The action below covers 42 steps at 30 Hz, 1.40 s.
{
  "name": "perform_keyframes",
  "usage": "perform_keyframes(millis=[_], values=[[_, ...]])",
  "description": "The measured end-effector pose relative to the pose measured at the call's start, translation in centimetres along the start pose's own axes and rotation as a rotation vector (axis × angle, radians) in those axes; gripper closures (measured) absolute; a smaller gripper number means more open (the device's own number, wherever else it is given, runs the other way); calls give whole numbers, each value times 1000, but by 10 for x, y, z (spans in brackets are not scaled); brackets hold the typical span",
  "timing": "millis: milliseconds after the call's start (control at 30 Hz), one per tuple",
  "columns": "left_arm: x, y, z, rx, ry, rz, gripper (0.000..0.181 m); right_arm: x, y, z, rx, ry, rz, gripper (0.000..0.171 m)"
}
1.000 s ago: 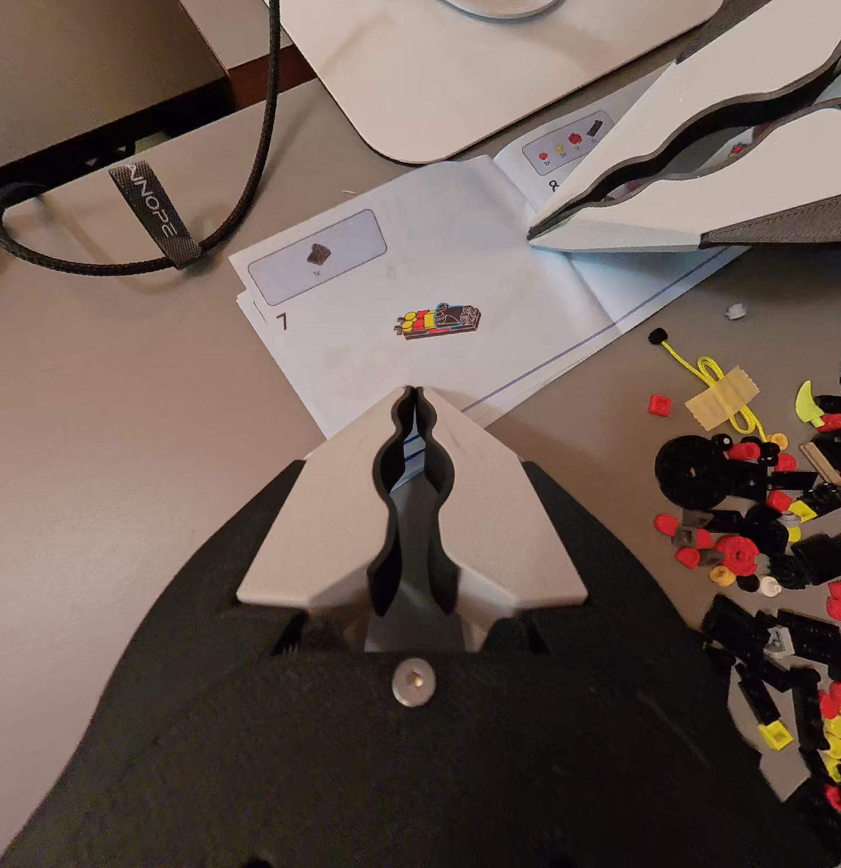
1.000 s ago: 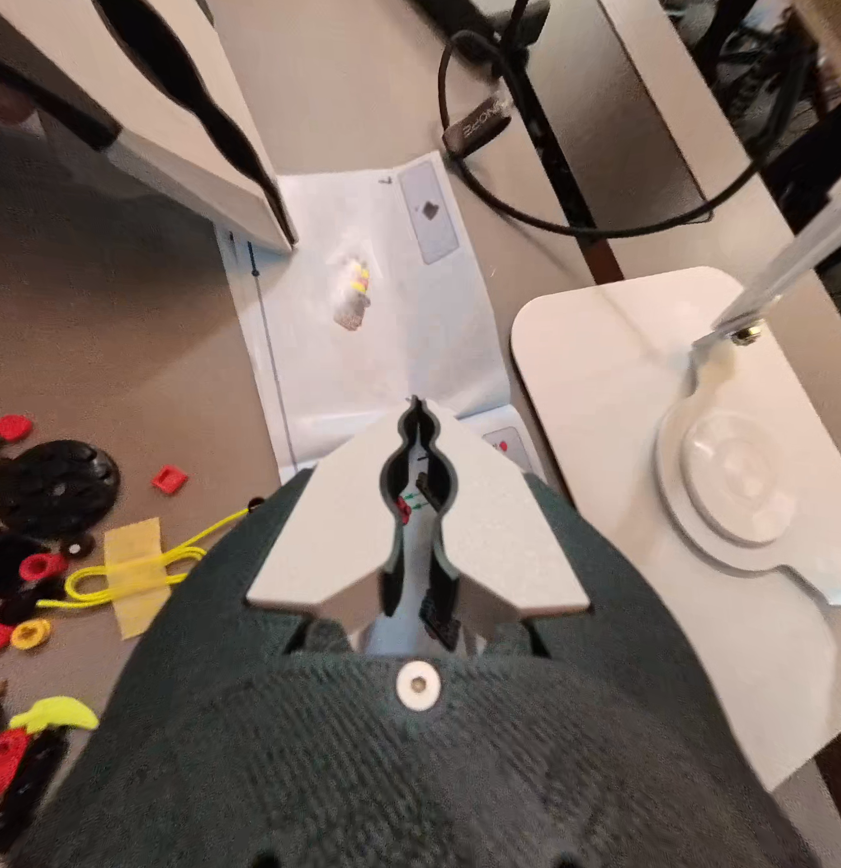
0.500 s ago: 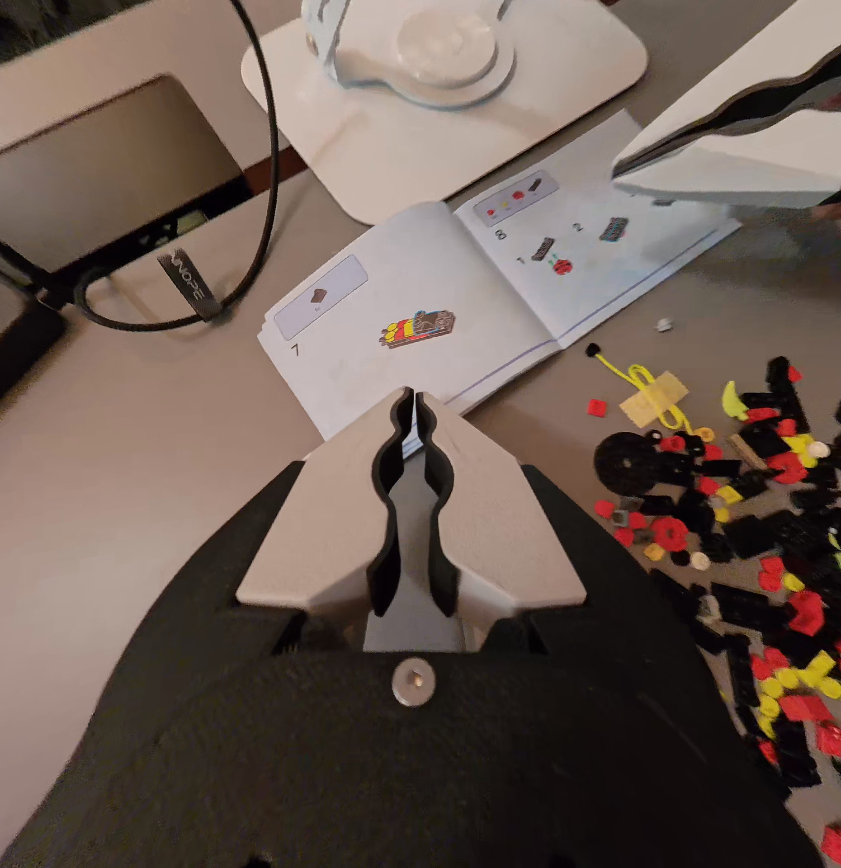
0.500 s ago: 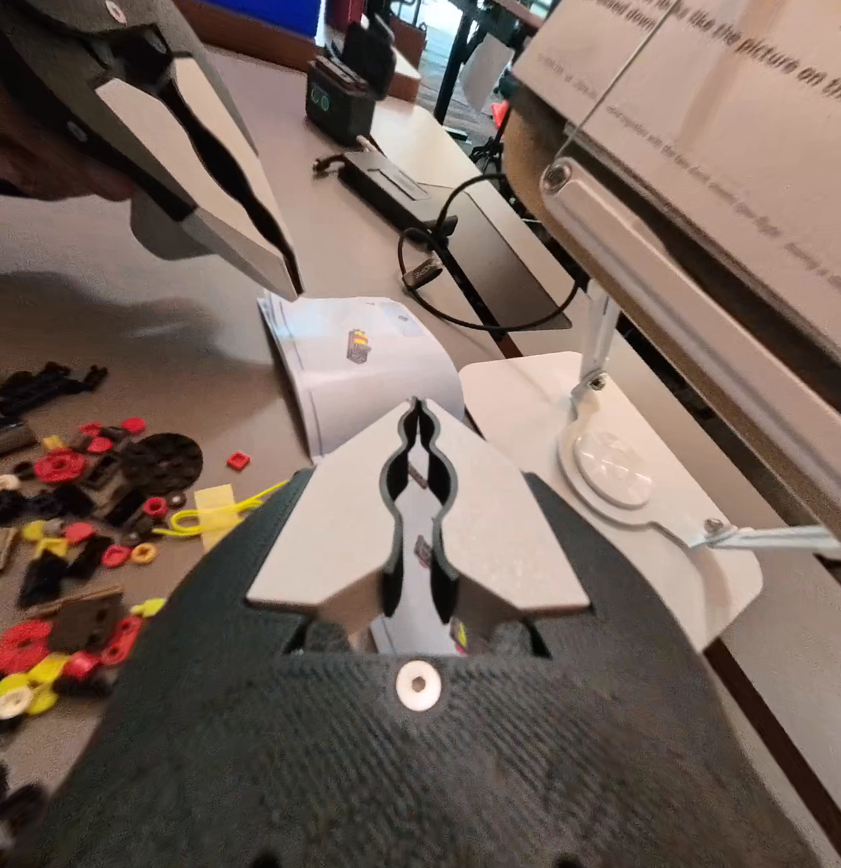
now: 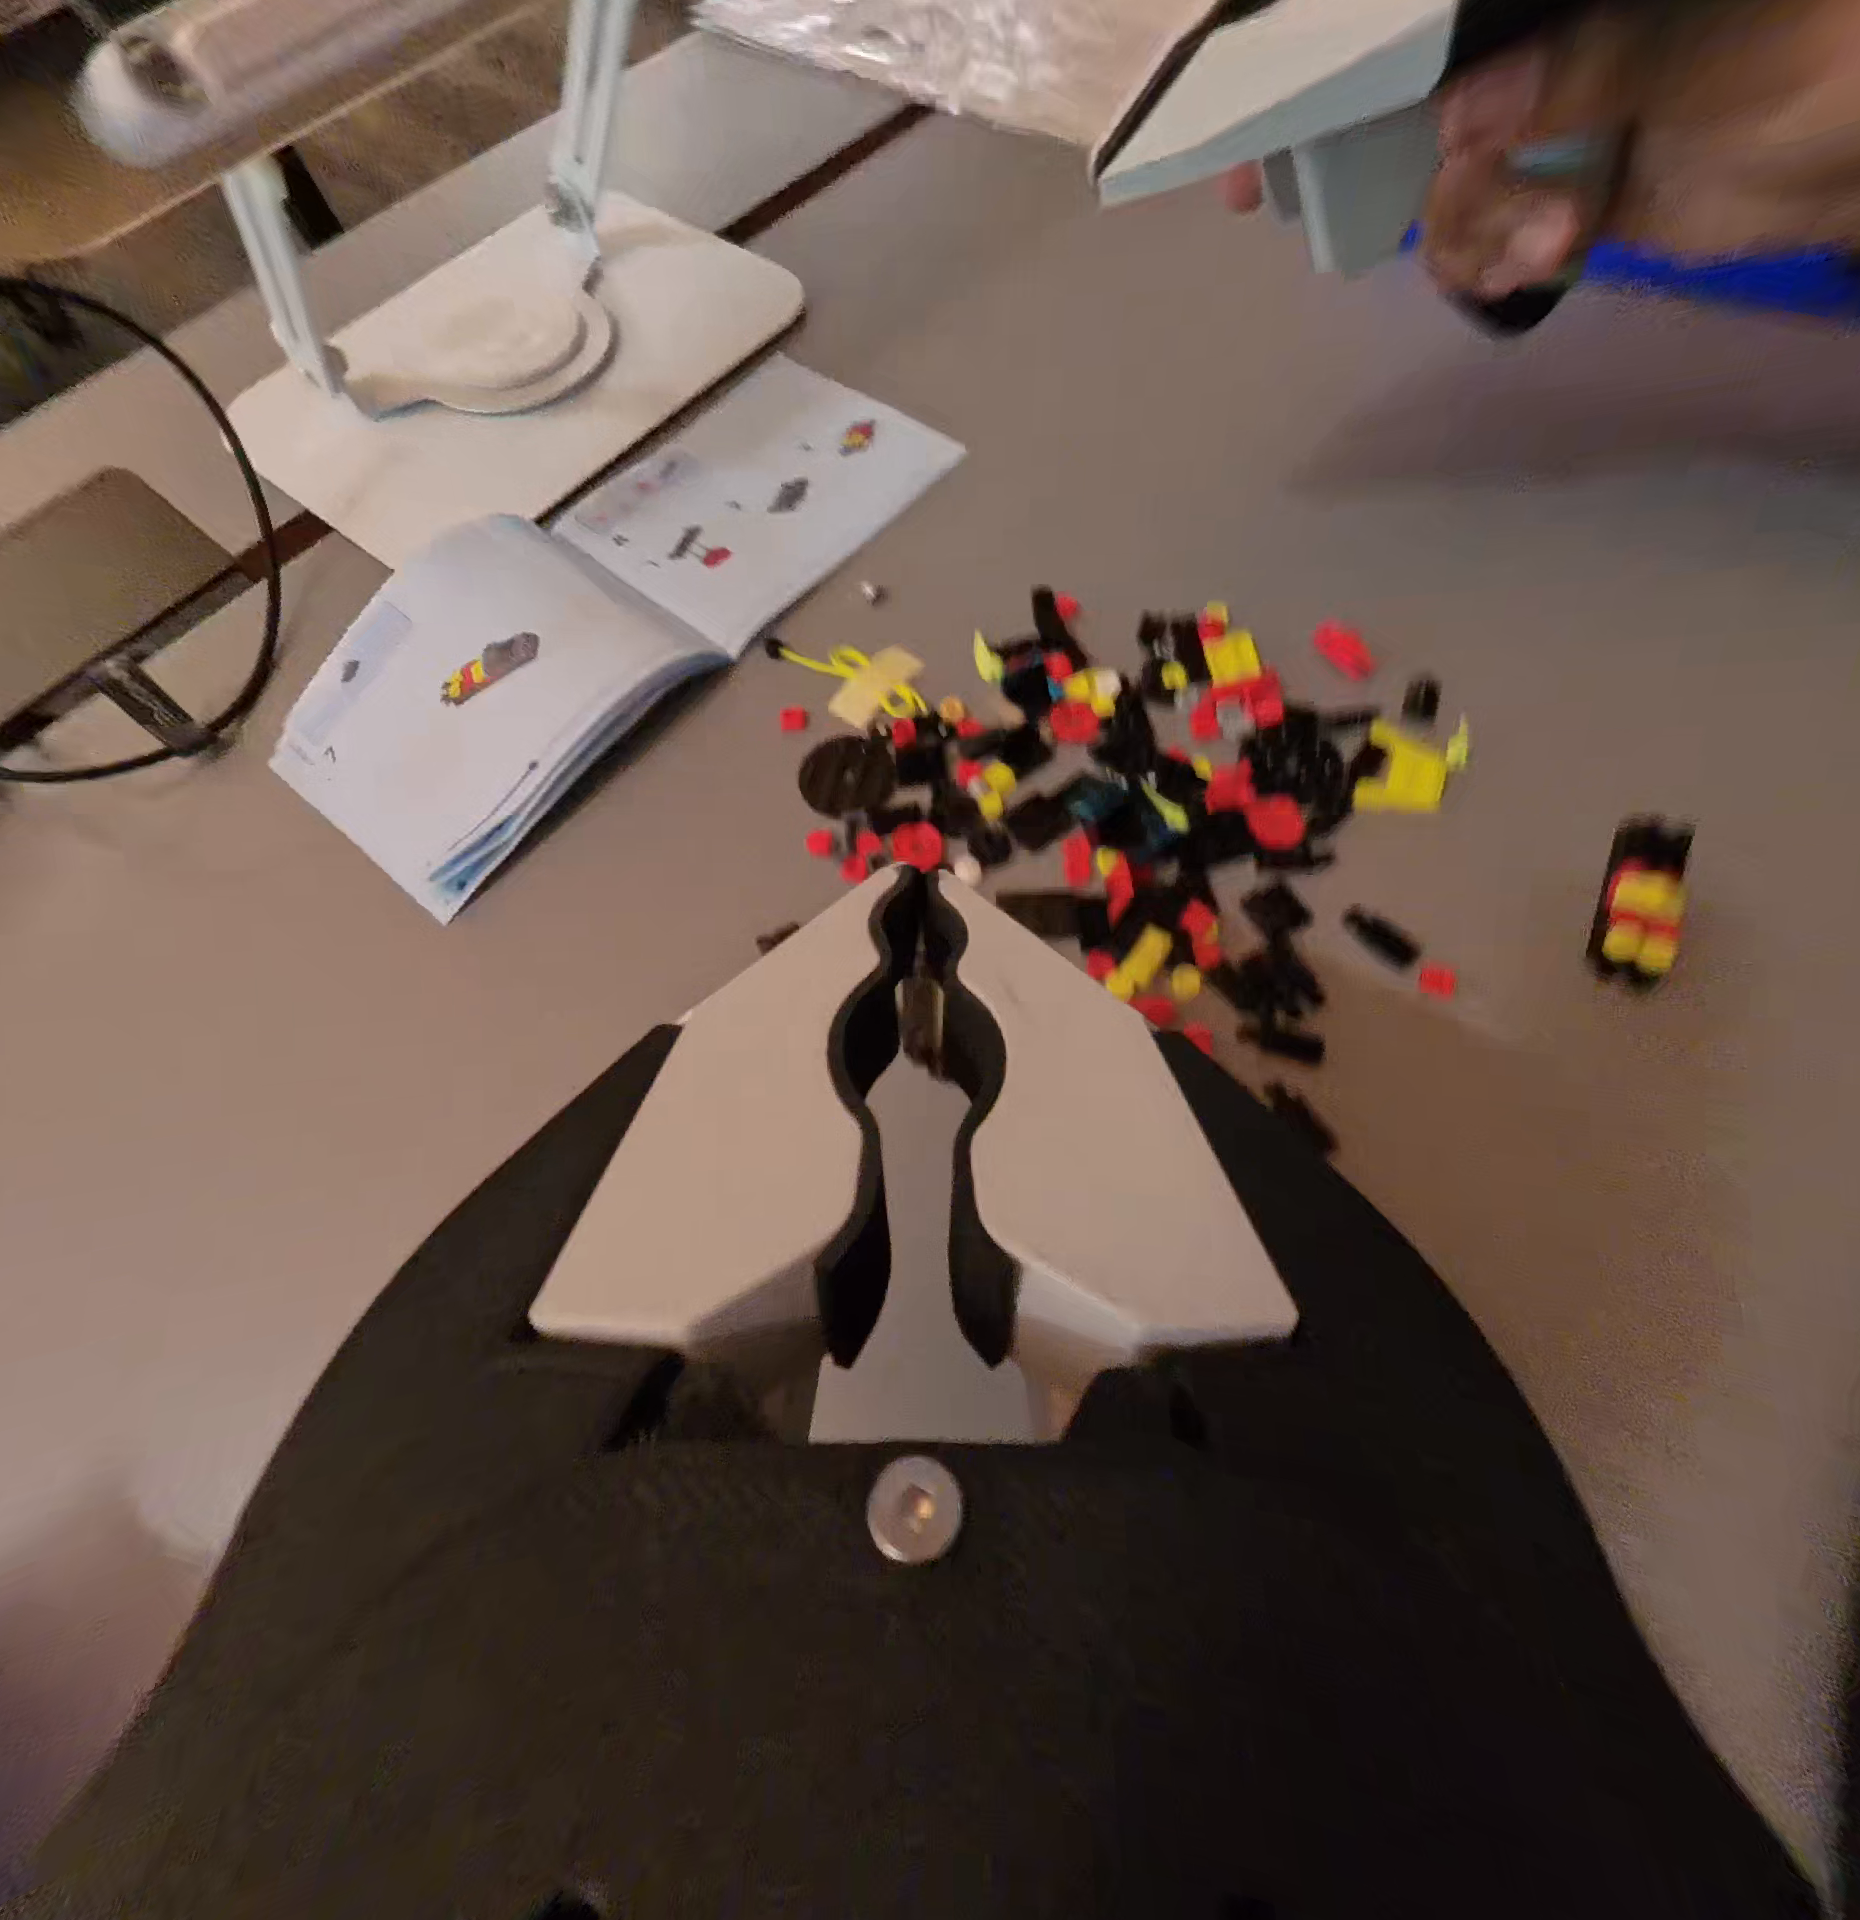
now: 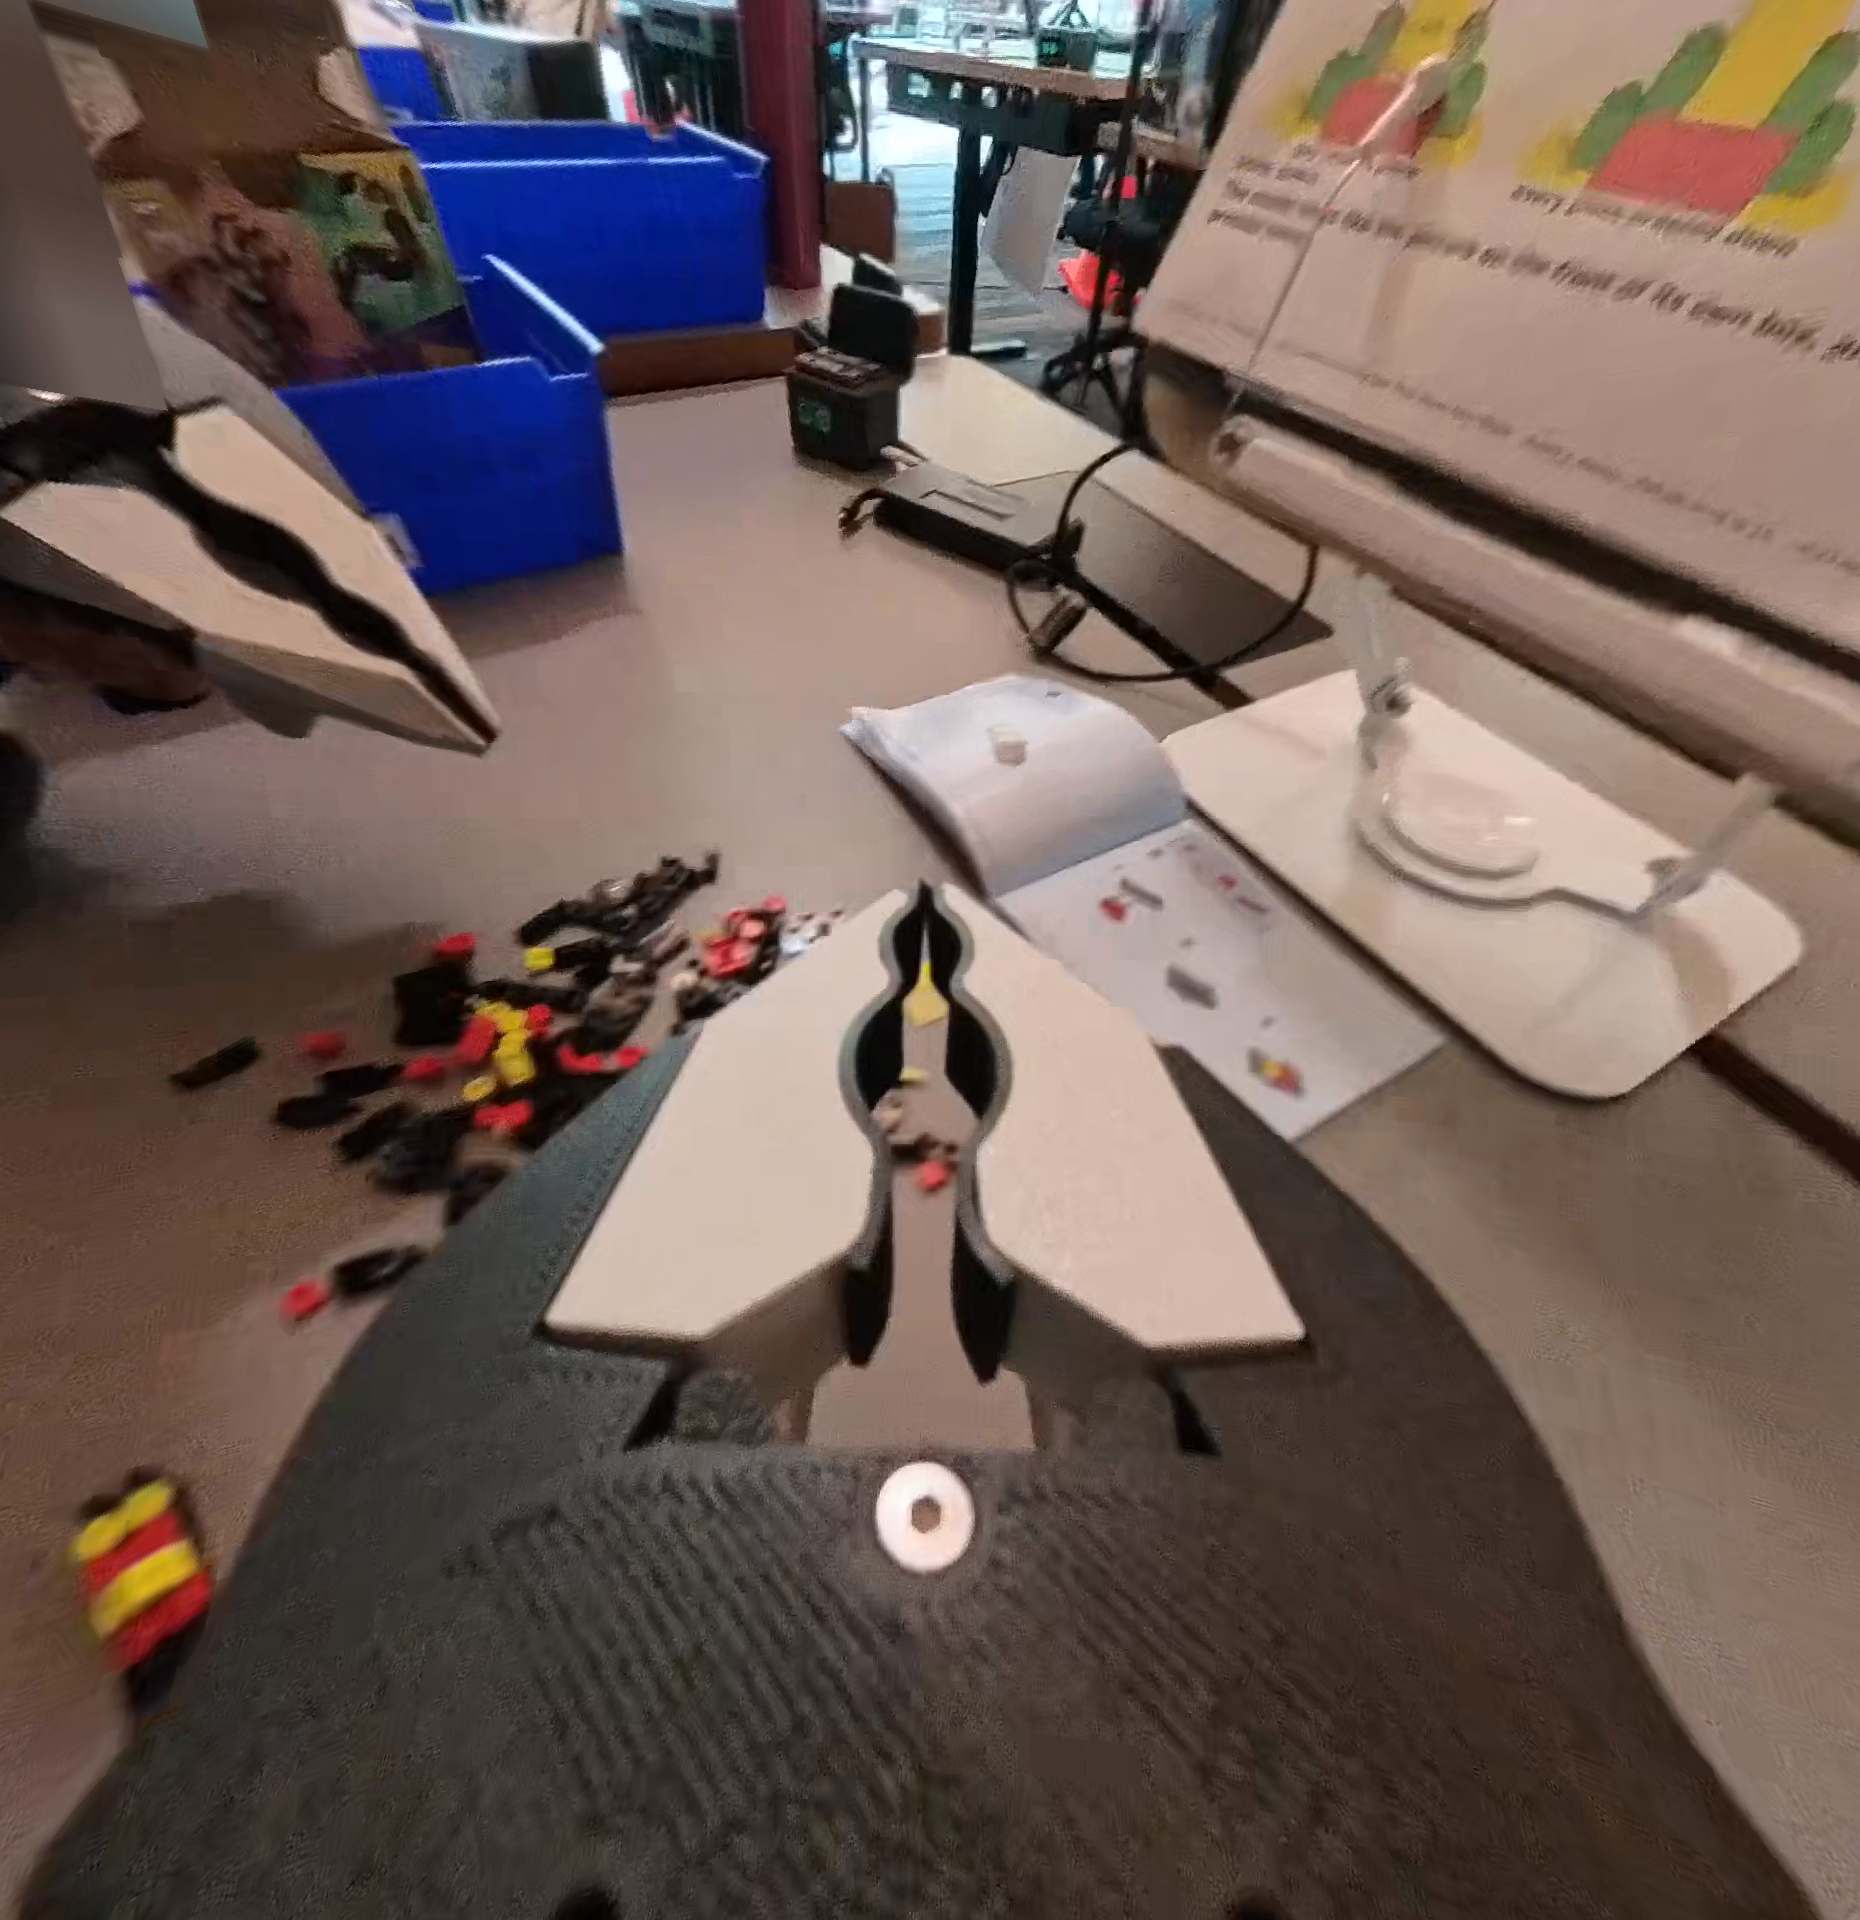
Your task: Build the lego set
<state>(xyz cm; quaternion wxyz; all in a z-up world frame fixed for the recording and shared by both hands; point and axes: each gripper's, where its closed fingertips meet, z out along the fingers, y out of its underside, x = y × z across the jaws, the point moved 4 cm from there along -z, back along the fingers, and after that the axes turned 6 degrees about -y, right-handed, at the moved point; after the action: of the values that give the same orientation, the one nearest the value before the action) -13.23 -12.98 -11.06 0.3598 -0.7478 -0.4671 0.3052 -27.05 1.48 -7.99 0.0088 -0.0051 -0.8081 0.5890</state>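
From the left gripper: loose lego pieces lie scattered on the table just ahead and to the right. The open instruction booklet lies ahead-left, the stand base behind it. A small built assembly sits apart, right of the scatter (not touching it).

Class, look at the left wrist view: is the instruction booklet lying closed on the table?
No. The instruction booklet lies open on the table, with two printed pages facing up beside the loose bricks.
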Motion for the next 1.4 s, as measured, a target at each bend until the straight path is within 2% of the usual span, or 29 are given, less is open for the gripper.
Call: perform_keyframes(millis=[67,133,267,367,433,467,600,733,900,1233,1400], values=[[14,18,-6,-34,-72,123,181,-40,22,-18,-19,-44,50,171],[31,26,-10,-48,-56,163,181,-77,47,-35,-27,-47,96,171],[68,19,-11,-36,100,69,181,-131,66,-54,7,-77,244,171],[106,11,-10,1,252,-113,181,-152,63,-60,18,-103,242,171],[133,9,-6,42,333,-240,181,-153,59,-63,25,-76,182,171],[142,10,-4,42,334,-232,181,-152,57,-63,36,-71,167,171],[139,-5,-4,153,142,-89,181,-150,63,-57,42,-154,261,171],[133,10,5,86,98,-32,181,-144,63,-57,67,-204,383,171],[136,13,-3,101,174,-30,181,-139,53,-56,151,-241,457,171],[149,22,-16,111,177,91,181,-152,58,-36,63,-311,392,171],[145,24,-10,93,195,58,181,-149,57,-35,63,-305,359,171]])
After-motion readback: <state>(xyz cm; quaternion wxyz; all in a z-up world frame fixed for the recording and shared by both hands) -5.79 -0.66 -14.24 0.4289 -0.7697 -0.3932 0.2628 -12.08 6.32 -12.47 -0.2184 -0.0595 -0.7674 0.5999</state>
